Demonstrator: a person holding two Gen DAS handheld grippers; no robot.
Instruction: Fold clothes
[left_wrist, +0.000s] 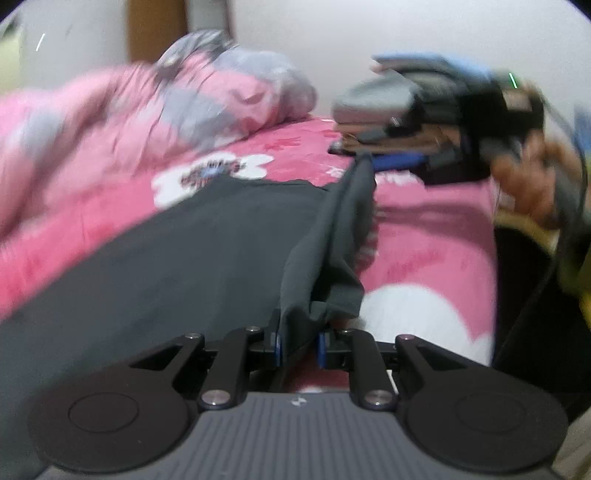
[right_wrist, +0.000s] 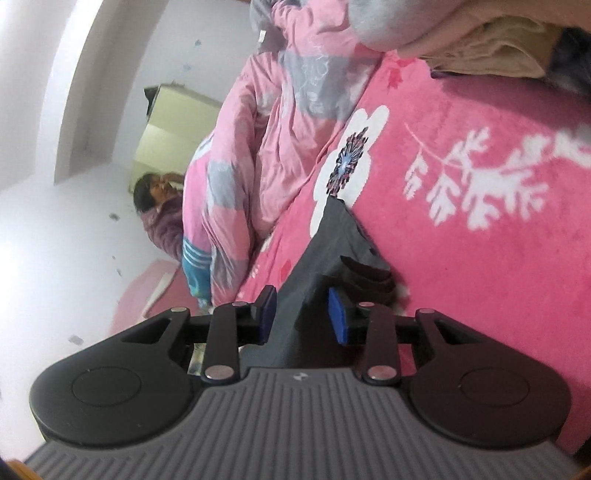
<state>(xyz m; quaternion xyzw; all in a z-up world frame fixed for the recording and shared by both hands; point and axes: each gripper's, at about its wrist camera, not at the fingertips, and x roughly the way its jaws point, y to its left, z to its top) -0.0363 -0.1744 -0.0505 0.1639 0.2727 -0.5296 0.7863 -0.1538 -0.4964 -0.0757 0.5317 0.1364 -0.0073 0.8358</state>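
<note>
Your left claw (left_wrist: 298, 349) sits at the bottom centre of its view, narrowed on a bunched edge of the dark grey garment (left_wrist: 177, 258), with cloth filling the gap between the blue pads. From there the garment spreads flat toward the left and middle of the frame across the pink flowered bed cover (left_wrist: 436, 236), while a lifted fold rises as a ridge up to the centre right. That ridge ends at your right claw (left_wrist: 369, 157), seen blurred in the upper right of this view, with your hand (left_wrist: 524, 177) behind it.

In the right wrist view, the right claw (right_wrist: 302, 314) is at lower centre, and the dark grey garment (right_wrist: 332, 236) runs between its blue pads. The pads stand a little apart with the cloth in the gap; you cannot tell for sure whether they press on it. A pink and grey quilt (right_wrist: 258, 140) lies bunched toward the upper centre, and folded beige cloth (right_wrist: 491, 44) sits at the upper right.
</note>
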